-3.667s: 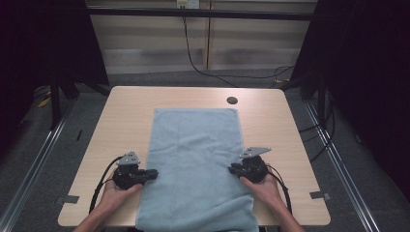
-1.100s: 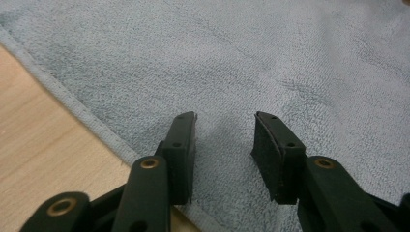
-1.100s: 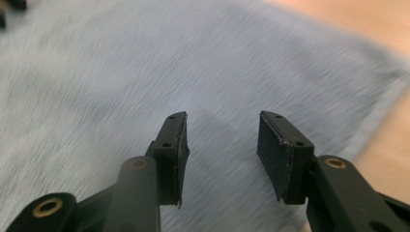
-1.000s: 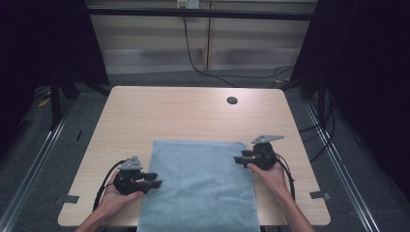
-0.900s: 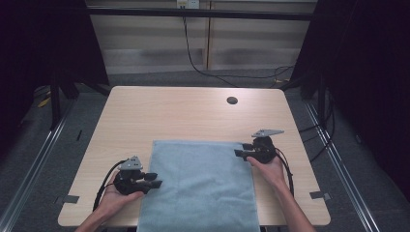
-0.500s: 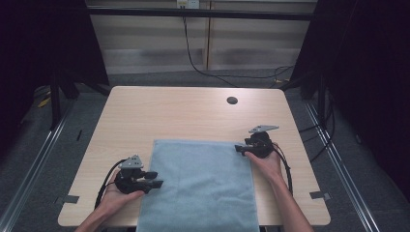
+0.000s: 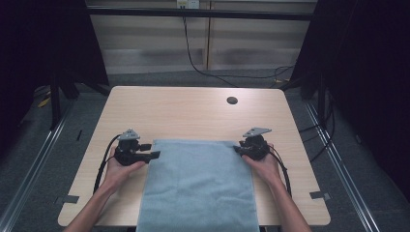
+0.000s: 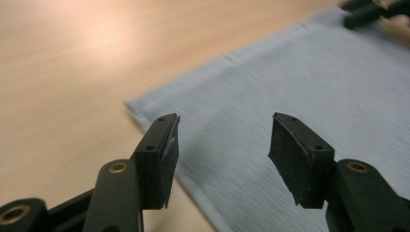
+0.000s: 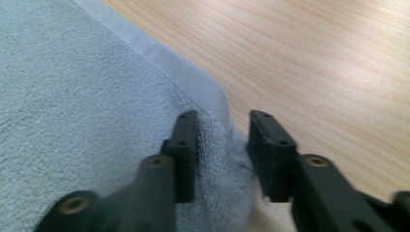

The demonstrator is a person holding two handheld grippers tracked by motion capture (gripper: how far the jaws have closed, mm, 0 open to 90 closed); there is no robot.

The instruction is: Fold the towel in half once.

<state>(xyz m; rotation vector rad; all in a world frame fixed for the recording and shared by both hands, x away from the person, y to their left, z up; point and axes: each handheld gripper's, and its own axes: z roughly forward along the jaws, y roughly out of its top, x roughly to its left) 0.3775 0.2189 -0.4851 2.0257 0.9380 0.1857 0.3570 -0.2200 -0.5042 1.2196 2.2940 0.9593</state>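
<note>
A light blue towel [image 7: 198,183] lies flat on the table's near half and hangs over the front edge. My left gripper [image 7: 151,150] sits at its far left corner. In the left gripper view that gripper [image 8: 222,140] is open, its jaws have just been opening, and they stand over the towel [image 8: 314,72] without touching it. My right gripper [image 7: 238,149] is at the far right corner. In the right gripper view its jaws [image 9: 220,140] have just been closing and pinch a puckered fold of the towel [image 9: 72,96] corner.
The wooden table [image 7: 193,111] is bare beyond the towel, apart from a dark round cable hole [image 7: 232,100] at the far right. Cables trail from both grippers toward the front edge. Dark floor and rails surround the table.
The towel's far edge lies nearer the person than at the start. My left gripper has moved away from the person to the towel's far left corner. The right gripper stayed at its corner.
</note>
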